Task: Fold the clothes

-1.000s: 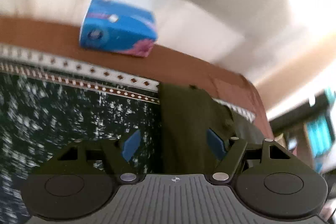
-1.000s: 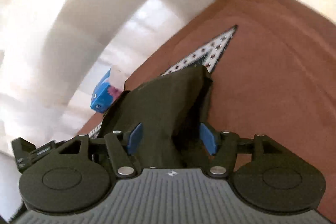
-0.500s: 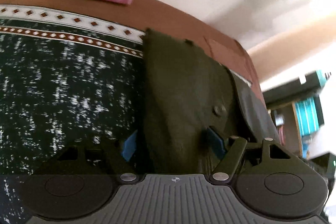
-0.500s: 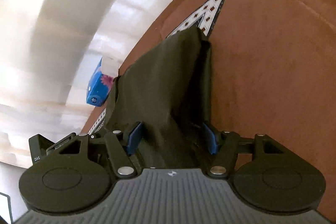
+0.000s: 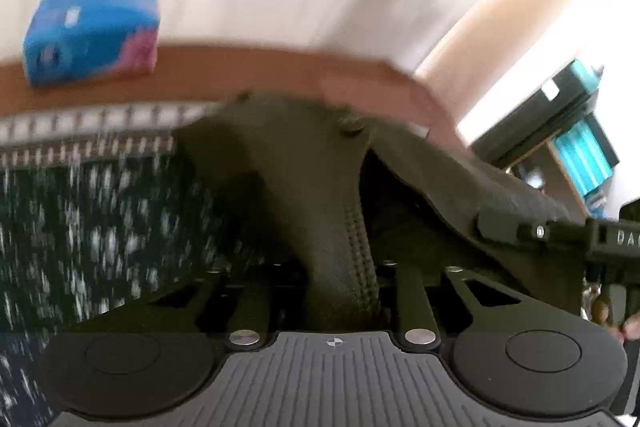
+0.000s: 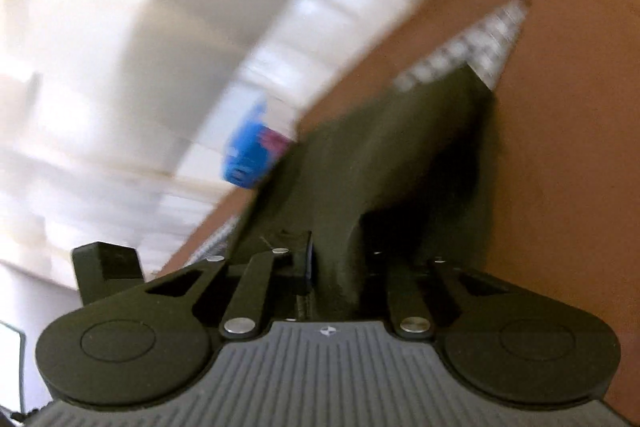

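- The left tool (image 5: 340, 267) is pressed together on a stitched edge of the dark olive garment (image 5: 288, 163); half a second ago its fingers were spread, with the cloth loose between them.
- The right tool (image 6: 336, 267) is likewise pinching a fold of the same garment (image 6: 400, 155), where before its blue pads stood apart on either side of the cloth.
- The garment now rises from the tabletop (image 5: 280, 67) toward both tools, its far edge resting on the dark speckled cloth (image 5: 100, 227) with its patterned border.
- A round button (image 5: 351, 125) shows near the garment's far edge.
- In the left view, the right tool (image 5: 560, 235) reaches in from the right, touching the garment.
- A blue tissue pack (image 5: 92, 35) sits at the far left on the brown tabletop, lower in the view than before.
- Both views are blurred by motion.
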`<state>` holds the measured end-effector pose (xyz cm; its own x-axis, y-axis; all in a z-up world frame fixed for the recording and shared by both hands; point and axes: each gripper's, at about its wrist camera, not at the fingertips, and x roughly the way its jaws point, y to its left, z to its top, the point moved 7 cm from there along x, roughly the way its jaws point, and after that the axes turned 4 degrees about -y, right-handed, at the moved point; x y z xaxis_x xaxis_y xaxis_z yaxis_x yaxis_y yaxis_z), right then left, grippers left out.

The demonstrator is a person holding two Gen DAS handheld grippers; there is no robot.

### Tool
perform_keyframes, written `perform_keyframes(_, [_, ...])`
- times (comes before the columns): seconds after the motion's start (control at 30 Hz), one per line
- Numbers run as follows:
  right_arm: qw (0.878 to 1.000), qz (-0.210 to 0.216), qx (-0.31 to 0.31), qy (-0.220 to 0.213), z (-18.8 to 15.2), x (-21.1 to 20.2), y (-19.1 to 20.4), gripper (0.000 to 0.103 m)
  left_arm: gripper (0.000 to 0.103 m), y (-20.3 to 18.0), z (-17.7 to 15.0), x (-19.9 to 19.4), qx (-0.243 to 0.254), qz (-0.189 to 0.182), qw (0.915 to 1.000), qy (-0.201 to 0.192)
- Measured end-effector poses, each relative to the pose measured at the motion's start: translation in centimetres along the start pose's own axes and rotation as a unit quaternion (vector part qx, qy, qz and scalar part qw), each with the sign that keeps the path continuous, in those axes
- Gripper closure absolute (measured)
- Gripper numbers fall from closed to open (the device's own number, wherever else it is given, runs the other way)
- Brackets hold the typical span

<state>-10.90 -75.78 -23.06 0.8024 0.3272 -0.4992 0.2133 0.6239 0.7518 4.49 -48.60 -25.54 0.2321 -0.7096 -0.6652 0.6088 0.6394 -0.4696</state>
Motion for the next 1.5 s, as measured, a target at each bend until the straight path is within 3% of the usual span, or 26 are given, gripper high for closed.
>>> perform_keyframes(0.1, [0.999,0.008,-0.044,-0.019,3.1,-0.3,1.9,0.089,0.087,-0.9,3.2,-0.1,0.01,0.003,0.9992,-0.039])
perform_keyframes(0.27, [0.994,0.009,-0.105,-0.041,8.2,0.3,3.3,0.089,0.087,0.1,3.6,1.6,0.026,0.02,0.9995,0.002])
perform_keyframes(0.4, [0.997,-0.009,-0.078,-0.013,7.4,1.9,0.9,0.089,0.083,1.0,3.9,3.0,0.038,0.033,0.9981,0.035])
perform_keyframes(0.47, [0.998,-0.03,-0.057,0.015,5.0,2.7,-1.2,0.084,0.072,1.4,4.0,3.7,0.045,0.04,0.9969,0.051])
perform_keyframes(0.5, [0.998,-0.041,-0.043,0.023,3.8,3.0,-2.4,0.08,0.057,2.1,2.8,4.1,0.051,0.052,0.9949,0.07])
perform_keyframes(0.53, [0.997,-0.058,-0.028,0.031,2.6,3.4,-3.8,0.07,0.041,2.7,1.7,4.3,0.053,0.056,0.9936,0.082])
perform_keyframes(0.57, [0.997,-0.069,-0.017,0.032,1.8,3.4,-4.7,0.064,0.036,3.1,1.0,4.0,0.047,0.056,0.994,0.082])
perform_keyframes(0.63, [0.998,-0.067,-0.002,0.019,1.3,2.8,-5.2,0.063,0.023,3.7,0.5,2.9,0.024,0.057,0.9956,0.071])
perform_keyframes(0.7, [0.998,-0.067,0.01,0.007,1.0,2.1,-5.7,0.053,0.023,4.2,0.5,1.5,0.0,0.052,0.997,0.057])
perform_keyframes(0.77, [0.997,-0.07,0.017,-0.004,1.5,1.6,-5.8,0.036,0.023,4.7,0.7,0.0,-0.023,0.04,0.9981,0.042])
perform_keyframes(0.87, [0.997,-0.075,0.026,-0.021,2.2,0.8,-6.1,0.033,0.022,5.4,1.8,-1.9,-0.069,0.015,0.9975,0.001])
perform_keyframes(0.93, [0.996,-0.079,0.033,-0.031,2.7,0.3,-6.2,0.033,0.021,5.9,2.7,-3.1,-0.104,-0.003,0.9941,-0.031])
perform_keyframes(1.07, [0.995,-0.079,0.049,-0.04,2.9,0.1,-6.7,0.032,0.02,7.9,4.2,-0.5,-0.201,0.01,0.9784,-0.045])
perform_keyframes(1.23, [0.995,-0.065,0.076,-0.023,1.6,1.8,-7.4,0.032,0.021,8.8,3.2,3.3,-0.253,0.006,0.9673,-0.013])
perform_keyframes(1.43, [0.993,-0.05,0.105,-0.005,0.4,3.5,-8.2,0.031,0.021,7.1,2.9,5.9,-0.233,-0.022,0.9722,-0.001])
perform_keyframes(1.47, [0.993,-0.049,0.108,-0.004,0.3,3.7,-8.2,0.035,0.023,6.7,2.9,6.2,-0.227,-0.026,0.9737,0.003])
perform_keyframes(1.5, [0.993,-0.048,0.111,-0.004,0.3,3.9,-8.3,0.042,0.044,6.3,2.9,6.5,-0.22,-0.03,0.9751,0.006])
